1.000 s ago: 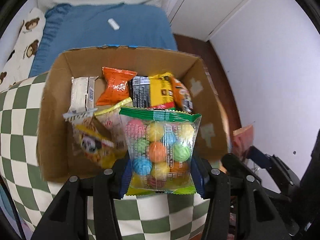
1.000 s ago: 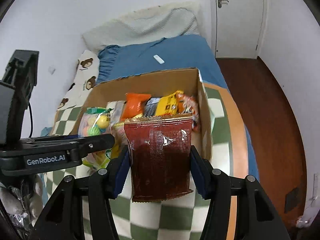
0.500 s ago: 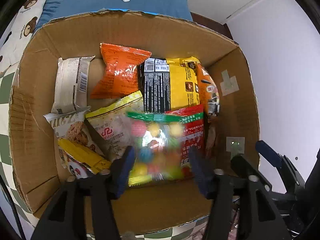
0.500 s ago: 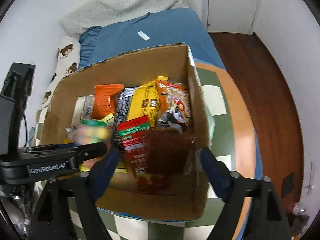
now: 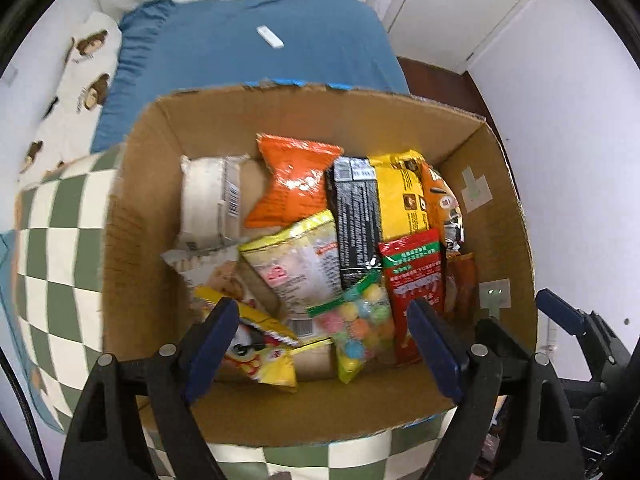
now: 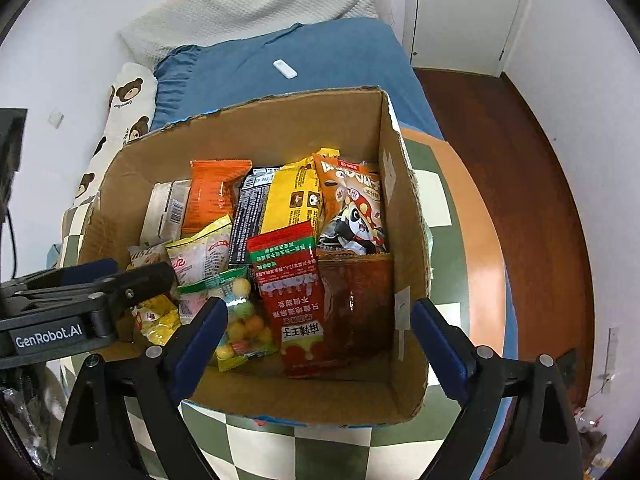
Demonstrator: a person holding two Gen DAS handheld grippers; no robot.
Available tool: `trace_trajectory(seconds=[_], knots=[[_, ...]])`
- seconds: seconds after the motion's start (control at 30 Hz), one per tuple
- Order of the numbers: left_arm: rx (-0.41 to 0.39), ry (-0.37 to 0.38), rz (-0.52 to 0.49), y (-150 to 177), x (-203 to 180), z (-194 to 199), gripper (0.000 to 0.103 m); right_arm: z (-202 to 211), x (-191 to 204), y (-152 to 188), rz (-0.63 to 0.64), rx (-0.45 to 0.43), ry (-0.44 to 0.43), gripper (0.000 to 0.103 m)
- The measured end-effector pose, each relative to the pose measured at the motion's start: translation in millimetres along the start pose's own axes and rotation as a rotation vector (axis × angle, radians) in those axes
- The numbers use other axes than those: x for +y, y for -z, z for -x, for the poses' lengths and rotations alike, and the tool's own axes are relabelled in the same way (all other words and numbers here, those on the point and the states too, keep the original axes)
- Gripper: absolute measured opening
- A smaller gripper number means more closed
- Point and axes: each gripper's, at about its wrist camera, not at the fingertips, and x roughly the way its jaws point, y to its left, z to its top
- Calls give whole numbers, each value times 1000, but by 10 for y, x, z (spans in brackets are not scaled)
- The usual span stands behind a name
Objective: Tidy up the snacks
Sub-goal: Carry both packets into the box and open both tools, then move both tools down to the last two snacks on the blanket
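An open cardboard box [image 5: 132, 264] [image 6: 404, 216] on a green-and-white checkered table holds several snack packs. A clear bag of coloured candy balls [image 5: 360, 328] [image 6: 240, 320] lies near its front, beside a red pack [image 5: 416, 280] [image 6: 288, 276] and a dark red-brown pack [image 6: 356, 304]. My left gripper [image 5: 324, 348] is open and empty above the box's front edge; it also shows in the right wrist view [image 6: 100, 292]. My right gripper [image 6: 320, 344] is open and empty above the box's front right.
A bed with a blue sheet [image 5: 248, 72] [image 6: 320, 60] lies behind the box, with a small white object [image 5: 270, 37] on it. The checkered table [image 5: 52, 240] ends in an orange rim [image 6: 480, 240] at the right, above wooden floor [image 6: 532, 184].
Both grippers opened. The candy-ball bag left my left gripper and the dark red-brown pack left my right gripper; both now lie in the box. Both grippers pulled back a little.
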Motion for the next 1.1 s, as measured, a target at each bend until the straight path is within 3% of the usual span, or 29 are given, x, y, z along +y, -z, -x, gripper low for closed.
trace_trajectory(seconds=[0.27,0.77,1.1], knots=[[-155,-94,-9,308,104,387,86,233,211,143,60,-65,53,95],[-415,-146,-6,1148,238,1245,86,1060,442,802,103,-264,58,95],[-504,-159,-32,1707,180,1589,86,1663,483,1319,98,-393,53,95]])
